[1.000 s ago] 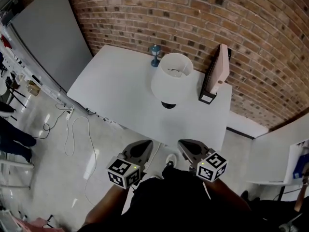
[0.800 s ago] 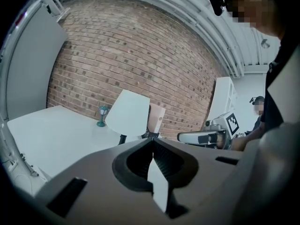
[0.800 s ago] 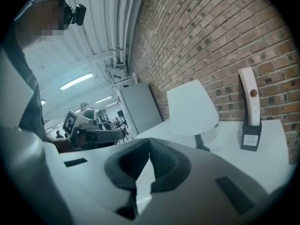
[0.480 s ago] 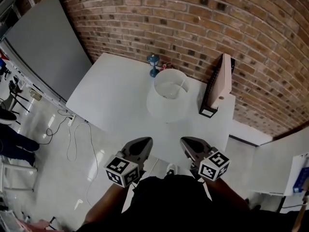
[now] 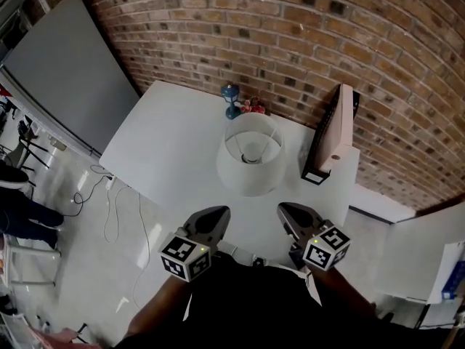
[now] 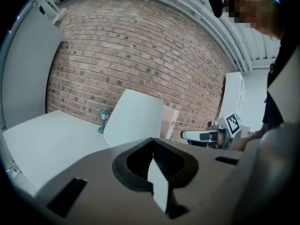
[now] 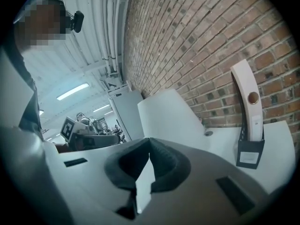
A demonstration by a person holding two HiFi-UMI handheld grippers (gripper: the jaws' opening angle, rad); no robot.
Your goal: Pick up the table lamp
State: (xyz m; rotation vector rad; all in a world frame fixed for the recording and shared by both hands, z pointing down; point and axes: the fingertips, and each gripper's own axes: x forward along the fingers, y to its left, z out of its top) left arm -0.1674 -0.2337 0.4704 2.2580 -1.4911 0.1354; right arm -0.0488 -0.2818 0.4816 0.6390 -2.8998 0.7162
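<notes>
We hold the left gripper [image 5: 216,213] and the right gripper [image 5: 287,211] side by side at the near edge of the white table [image 5: 163,147], both pointing toward the far brick wall [image 5: 290,35], and neither touches anything. In each gripper's own view the two jaws are pressed together with nothing between them. The table lamp [image 5: 251,162] stands upright on the table just beyond the two grippers, roughly midway between them and a little nearer the table's right end. From above we look down into its wide white shade, where the fitting shows in the middle. On the far side of the lamp, close to the wall, stands a small blue lantern figure [image 5: 231,100]. To the lamp's right a flat pinkish board [image 5: 338,129] stands upright in a black holder, near the wall and apart from the shade. At the far left a grey panel [image 5: 65,64] leans along the wall, and a pale cable [image 5: 115,202] trails over the shiny floor to the left of the table
</notes>
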